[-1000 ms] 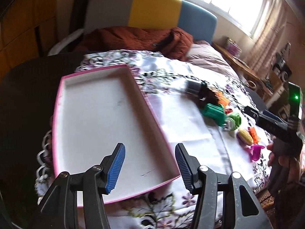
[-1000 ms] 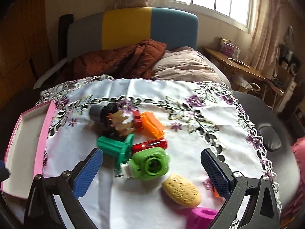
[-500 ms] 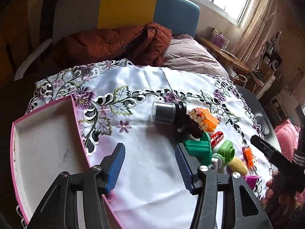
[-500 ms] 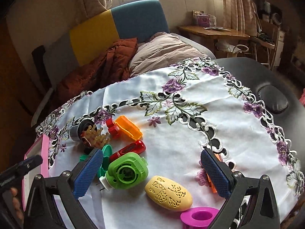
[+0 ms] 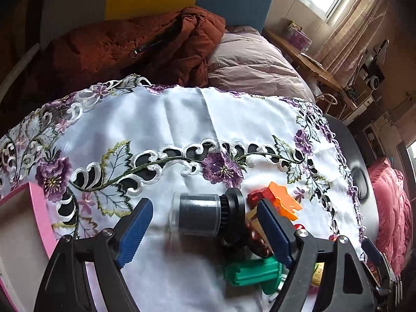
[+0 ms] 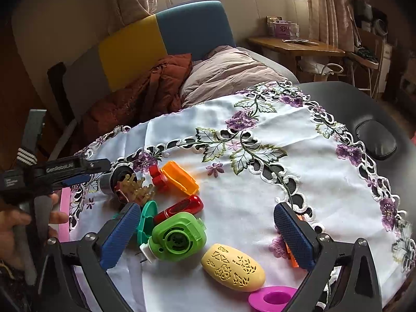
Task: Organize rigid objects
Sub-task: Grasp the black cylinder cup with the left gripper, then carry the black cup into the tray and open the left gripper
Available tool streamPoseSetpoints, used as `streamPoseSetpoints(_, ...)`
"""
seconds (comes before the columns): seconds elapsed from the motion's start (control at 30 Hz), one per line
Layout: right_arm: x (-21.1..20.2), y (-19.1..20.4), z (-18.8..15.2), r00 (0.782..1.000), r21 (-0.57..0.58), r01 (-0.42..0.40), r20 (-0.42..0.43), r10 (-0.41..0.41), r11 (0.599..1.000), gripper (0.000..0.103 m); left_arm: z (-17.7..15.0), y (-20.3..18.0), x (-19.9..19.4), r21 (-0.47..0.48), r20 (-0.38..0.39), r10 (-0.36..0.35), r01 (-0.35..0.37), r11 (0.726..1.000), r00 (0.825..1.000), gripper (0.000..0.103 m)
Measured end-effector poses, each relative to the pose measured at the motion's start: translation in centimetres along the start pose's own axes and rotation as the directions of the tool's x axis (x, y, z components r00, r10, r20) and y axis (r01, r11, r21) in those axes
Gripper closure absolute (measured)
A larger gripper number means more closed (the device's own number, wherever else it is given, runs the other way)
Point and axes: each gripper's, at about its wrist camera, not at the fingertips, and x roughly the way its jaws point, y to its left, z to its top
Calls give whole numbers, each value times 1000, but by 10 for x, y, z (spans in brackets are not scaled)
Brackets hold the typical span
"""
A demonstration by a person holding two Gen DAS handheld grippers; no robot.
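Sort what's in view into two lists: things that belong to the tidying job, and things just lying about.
Job: pink tray; black jar; orange piece; red tube; green round gadget; yellow patterned oval; pink ring.

Lying about: rust-brown jacket; pale duvet; embroidered cloth.

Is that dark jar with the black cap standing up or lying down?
Lying down: the jar rests on its side on the tablecloth, cap toward the toys.
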Motion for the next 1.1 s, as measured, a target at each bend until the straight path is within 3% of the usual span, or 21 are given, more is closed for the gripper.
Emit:
streamPoseSetpoints(0.1,0,0,0,1000,2,-2,-2,2,1000,0,5,2,24,-8,-63,-15,15,1000,998,19)
streamPoseSetpoints(0.2,2,-2,0,1000,7,-4,-7,4,1000,0,0,5,41,-12,-117,-19,18,1000,993,31)
streamPoseSetpoints(0.33,0,-4,1,1000,18,1,5,-1,1000,0,-13,22,29,-95,-68,-87,80,992,994,32)
streamPoseSetpoints(0.5,2,-12,2,1000,57,-6,-4,6,998,0,-35,34,0,-107,-16,-72,70,992,997,32)
streamPoseSetpoints(0.83,-5,-51,8,1000,225,-12,21,7,974,0,-92,18,-63,-2,90,-53,53,999,995,32)
streamPoseSetpoints(0.97,2,-67,5,999,315,-37,-19,45,948,0,-116,12,-80,13,105,-69,68,998,992,32)
streamPoseSetpoints(1.1,7,-69,0,996,323,-30,-71,56,946,0,-139,10,-99,23,131,-77,75,997,988,32)
